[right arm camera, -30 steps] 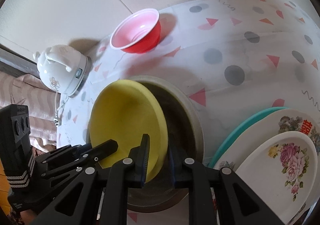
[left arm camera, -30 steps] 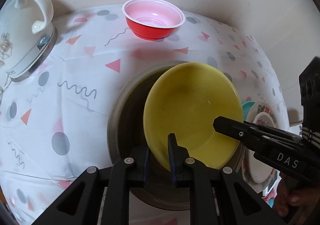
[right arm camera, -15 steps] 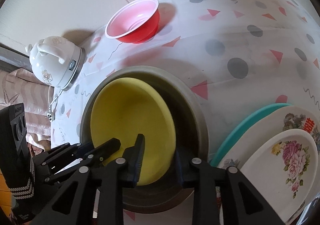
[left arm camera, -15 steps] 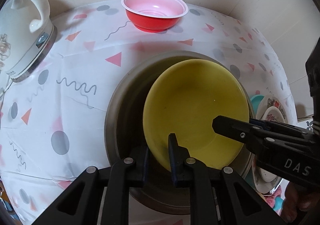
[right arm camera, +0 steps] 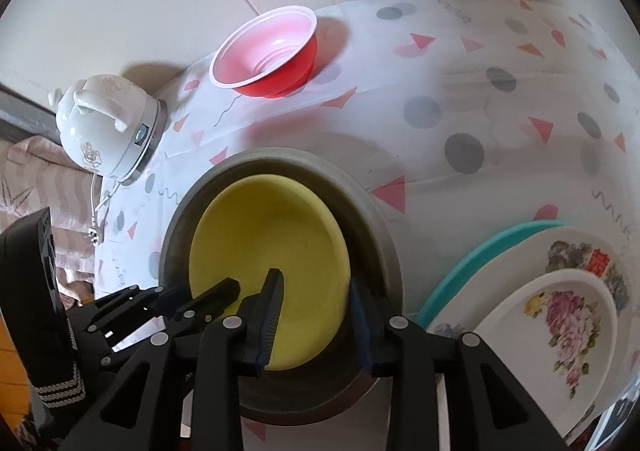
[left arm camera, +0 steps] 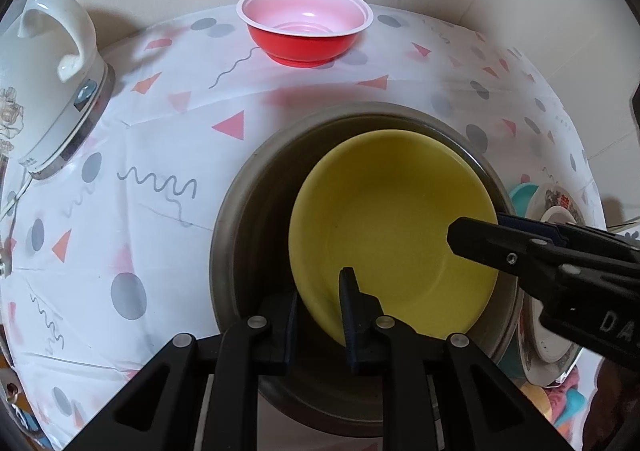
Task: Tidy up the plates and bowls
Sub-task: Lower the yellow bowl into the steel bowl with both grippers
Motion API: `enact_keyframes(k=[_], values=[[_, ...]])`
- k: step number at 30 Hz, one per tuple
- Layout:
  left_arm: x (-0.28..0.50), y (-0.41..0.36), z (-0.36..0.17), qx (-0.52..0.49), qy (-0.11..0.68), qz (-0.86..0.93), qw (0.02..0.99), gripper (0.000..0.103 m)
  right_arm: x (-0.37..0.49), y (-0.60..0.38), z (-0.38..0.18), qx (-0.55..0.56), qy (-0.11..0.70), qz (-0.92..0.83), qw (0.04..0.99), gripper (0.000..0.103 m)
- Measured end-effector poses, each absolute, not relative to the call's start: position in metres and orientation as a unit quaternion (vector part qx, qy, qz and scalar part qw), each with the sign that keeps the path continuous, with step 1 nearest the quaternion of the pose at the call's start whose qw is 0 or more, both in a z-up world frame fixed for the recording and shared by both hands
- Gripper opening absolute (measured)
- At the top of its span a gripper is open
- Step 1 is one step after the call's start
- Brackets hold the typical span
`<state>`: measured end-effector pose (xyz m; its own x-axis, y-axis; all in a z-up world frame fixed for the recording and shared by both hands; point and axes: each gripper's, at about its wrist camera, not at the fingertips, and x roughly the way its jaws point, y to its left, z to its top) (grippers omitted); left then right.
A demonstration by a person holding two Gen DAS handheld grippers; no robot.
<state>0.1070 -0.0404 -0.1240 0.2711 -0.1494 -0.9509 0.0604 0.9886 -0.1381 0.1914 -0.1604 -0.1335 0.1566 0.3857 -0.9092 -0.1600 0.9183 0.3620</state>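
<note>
Pinching the yellow bowl's [left arm camera: 392, 227] near rim, the left gripper [left arm camera: 318, 303] is holding it inside the metal basin [left arm camera: 248, 211]. The right gripper [right arm camera: 316, 311] is straddling the far rim, its jaws having just been opening, pads off it.

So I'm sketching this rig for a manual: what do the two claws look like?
Both are matte black plastic. The left claw and right claw each have two angular fingers with silver rivets and dark blue ribbed pads. The right claw's body carries white "DAS" lettering; a striped black-and-white band wraps the left one's body.

Both point steeply down: the left claw [left arm camera: 318, 301] nearly closed, the right claw [right arm camera: 316, 315] standing apart, just opening.
</note>
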Motion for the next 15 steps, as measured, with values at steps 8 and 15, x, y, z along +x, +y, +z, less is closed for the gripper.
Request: enact_keyframes(k=[8,15], values=[[0.1083,-0.0444,-0.1257,-0.029,0.600,-0.061,0.797,0.021,0.1909,-0.1591,-0.1322,0.072,0.611,0.184,0.766,0.031],[0.1092,-0.0454,-0.1267,-0.024,0.601,-0.059,0.797,0.021,0.1940,-0.1596,-0.1320,0.083,0.628,0.176,0.754,0.032]])
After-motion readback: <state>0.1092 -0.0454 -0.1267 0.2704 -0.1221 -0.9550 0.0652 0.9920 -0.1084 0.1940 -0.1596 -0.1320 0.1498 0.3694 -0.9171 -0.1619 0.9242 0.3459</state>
